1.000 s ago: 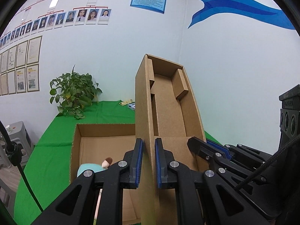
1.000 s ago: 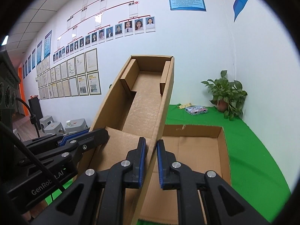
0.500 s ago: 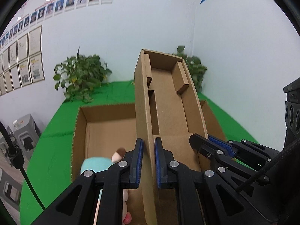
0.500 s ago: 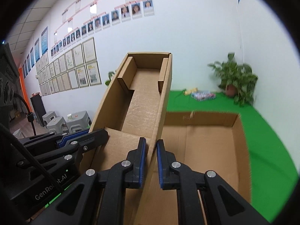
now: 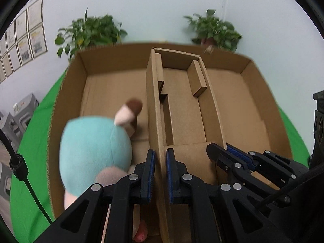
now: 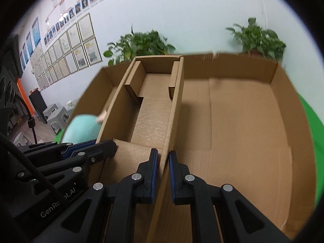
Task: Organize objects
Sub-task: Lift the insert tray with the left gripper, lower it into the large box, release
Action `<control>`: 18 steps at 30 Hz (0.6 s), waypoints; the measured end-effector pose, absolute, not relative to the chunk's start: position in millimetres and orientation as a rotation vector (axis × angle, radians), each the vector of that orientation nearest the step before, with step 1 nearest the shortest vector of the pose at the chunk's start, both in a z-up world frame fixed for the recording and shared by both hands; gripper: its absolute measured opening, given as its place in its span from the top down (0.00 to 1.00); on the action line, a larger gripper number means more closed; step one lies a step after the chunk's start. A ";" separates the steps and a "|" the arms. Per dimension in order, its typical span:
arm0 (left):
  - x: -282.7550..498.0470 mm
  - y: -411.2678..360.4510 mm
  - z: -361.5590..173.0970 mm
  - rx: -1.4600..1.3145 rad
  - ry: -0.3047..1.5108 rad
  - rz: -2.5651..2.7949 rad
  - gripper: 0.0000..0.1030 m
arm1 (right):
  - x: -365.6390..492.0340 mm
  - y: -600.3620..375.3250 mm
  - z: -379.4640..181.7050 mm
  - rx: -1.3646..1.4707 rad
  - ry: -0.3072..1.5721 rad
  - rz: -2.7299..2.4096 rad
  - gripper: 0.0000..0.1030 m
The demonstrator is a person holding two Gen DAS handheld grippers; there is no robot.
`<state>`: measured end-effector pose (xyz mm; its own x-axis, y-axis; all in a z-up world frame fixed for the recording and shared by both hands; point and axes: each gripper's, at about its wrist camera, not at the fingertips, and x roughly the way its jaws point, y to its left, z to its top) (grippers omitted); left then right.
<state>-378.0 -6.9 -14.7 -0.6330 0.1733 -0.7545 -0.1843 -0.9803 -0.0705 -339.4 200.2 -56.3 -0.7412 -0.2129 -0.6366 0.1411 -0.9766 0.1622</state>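
Note:
Both grippers hold a narrow brown cardboard tray [image 5: 182,109] over a large open cardboard box [image 5: 261,101]. My left gripper [image 5: 160,174] is shut on the tray's left wall. My right gripper [image 6: 162,172] is shut on the tray's right wall [image 6: 174,109]; it also shows in the left wrist view [image 5: 224,151]. The tray is tilted down into the box [image 6: 243,111]. A teal and pink plush toy [image 5: 93,149] lies in the box's left part, beside the tray; it also shows in the right wrist view [image 6: 81,129].
The box sits on a green cloth [image 5: 34,141]. Two potted plants [image 5: 91,32] [image 5: 212,30] stand behind the box by the white wall. Grey stools [image 6: 54,117] stand on the floor to the left.
Both grippers have tipped forward and down with the tray, bringing it from upright above the box to low inside it. The plush toy now looms close on the left.

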 end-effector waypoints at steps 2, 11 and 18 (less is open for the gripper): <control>-382.6 -10.8 -30.3 -1.276 -0.003 2.646 0.93 | -341.6 199.3 -65.1 1.077 -0.165 -2.752 0.91; -385.6 -8.1 -38.2 -1.317 0.007 2.644 0.92 | -343.9 198.2 -75.9 1.125 -0.208 -2.764 0.92; -360.9 -37.4 0.7 -1.206 -0.175 2.635 0.77 | -343.9 186.8 -74.1 1.110 -0.130 -2.775 0.92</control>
<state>-360.9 -37.4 0.7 -0.6315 0.2637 -0.7292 -0.1652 -0.9646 -0.2057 -343.9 186.8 -74.1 -0.7150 -0.1707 -0.6780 0.1063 -0.9850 0.1358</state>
